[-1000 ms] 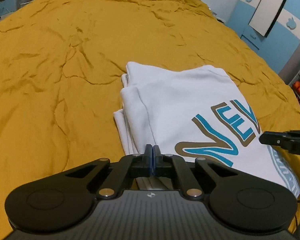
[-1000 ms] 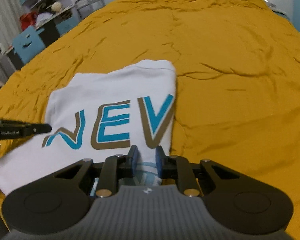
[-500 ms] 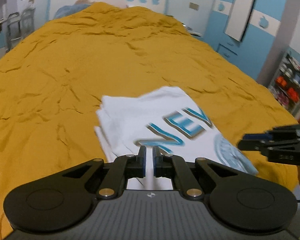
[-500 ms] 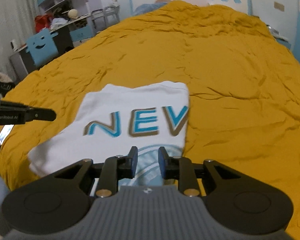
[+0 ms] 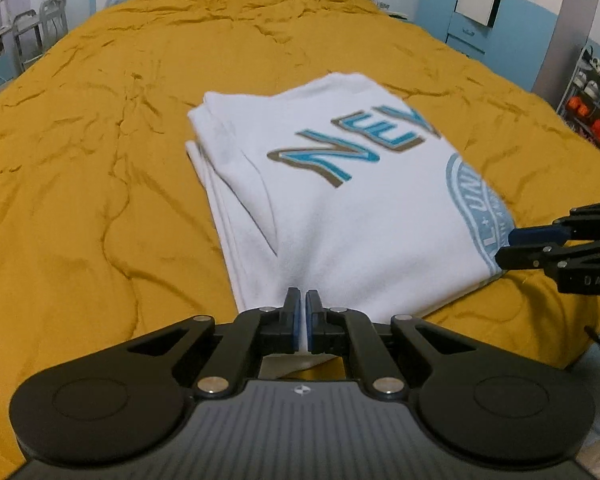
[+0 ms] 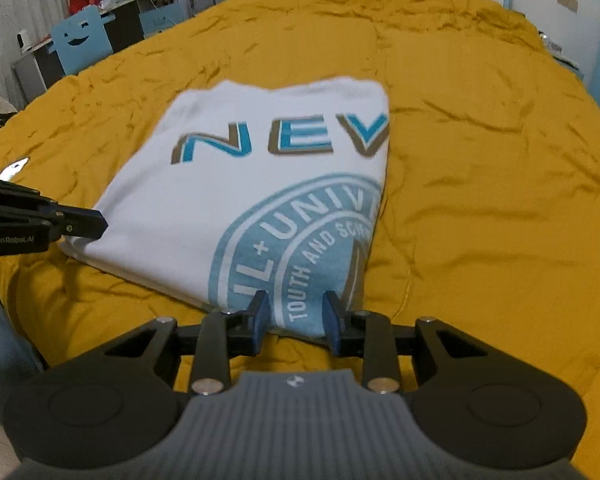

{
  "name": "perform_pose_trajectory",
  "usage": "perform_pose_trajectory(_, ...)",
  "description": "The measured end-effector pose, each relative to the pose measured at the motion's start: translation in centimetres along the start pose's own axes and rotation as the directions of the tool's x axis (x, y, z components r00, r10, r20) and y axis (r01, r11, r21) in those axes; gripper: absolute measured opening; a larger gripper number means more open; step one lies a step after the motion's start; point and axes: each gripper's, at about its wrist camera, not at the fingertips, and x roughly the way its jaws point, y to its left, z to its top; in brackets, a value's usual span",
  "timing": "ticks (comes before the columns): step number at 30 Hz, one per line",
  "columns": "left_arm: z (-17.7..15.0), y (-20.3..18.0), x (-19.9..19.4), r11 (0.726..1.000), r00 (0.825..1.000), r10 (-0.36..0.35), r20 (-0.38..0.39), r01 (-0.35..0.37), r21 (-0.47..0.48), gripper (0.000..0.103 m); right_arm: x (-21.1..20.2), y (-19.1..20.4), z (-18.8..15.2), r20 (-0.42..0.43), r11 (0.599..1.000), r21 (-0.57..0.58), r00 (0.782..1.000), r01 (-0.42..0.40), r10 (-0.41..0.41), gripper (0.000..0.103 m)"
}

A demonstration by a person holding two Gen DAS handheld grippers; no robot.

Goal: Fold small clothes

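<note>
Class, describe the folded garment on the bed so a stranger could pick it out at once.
A mustard-yellow bedspread fills the view. Near its close edge lies the white T-shirt, folded into a neat rectangle. It is the only white item there, printed with blue letters "NEV" above a light blue round seal.

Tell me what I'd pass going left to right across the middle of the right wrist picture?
The other gripper's black fingers → white folded shirt → its round blue print → bare yellow bedspread.
</note>
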Motion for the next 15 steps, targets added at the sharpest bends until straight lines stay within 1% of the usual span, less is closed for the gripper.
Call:
perform_pose_trajectory(3, -0.6, 0.0, 0.8, 1.0, 1.0, 0.008, 0.008, -0.008, 0.002, 0.007, 1.4, -0.6, -0.6, -0.016, 0.999, 0.039, 1.0, -0.016, 0.016, 0.025)
perform_pose_trajectory(6, -1.0, 0.4, 1.1, 1.0, 1.0, -0.002, 0.019, 0.002, -0.011, 0.008, 2.5, -1.5, -1.4, -0.02, 0.996, 0.072, 0.999, -0.042, 0.044, 0.024)
perform_pose_trajectory(9, -0.7, 0.8, 0.9, 1.0, 1.0, -0.012, 0.021, 0.013, -0.026, 0.008, 2.5, -1.4, -1.4, -0.018, 0.997, 0.06, 0.999, -0.042, 0.043, 0.024)
perform_pose_trajectory(13, 0.2, 0.6, -0.5, 0.999, 0.999, -0.014, 0.029, 0.015, -0.039, 0.008, 1.8, -1.0, -0.4, -0.032, 0.998, 0.05, 0.999, -0.026, 0.027, 0.024)
perform_pose_trajectory(14, 0.4, 0.4, -1.0, 0.999, 0.999, -0.01, 0.039, 0.012, -0.031, 0.013, 1.3, -0.8, 0.1, -0.035, 0.999, 0.038, 0.999, -0.02, 0.021, 0.025)
perform_pose_trajectory(15, 0.6, 0.2, -1.8, 1.0, 0.998, -0.007, 0.057, 0.008, -0.017, 0.019, 0.8, -0.6, 0.5, -0.038, 1.0, 0.022, 0.999, -0.02, 0.02, 0.031)
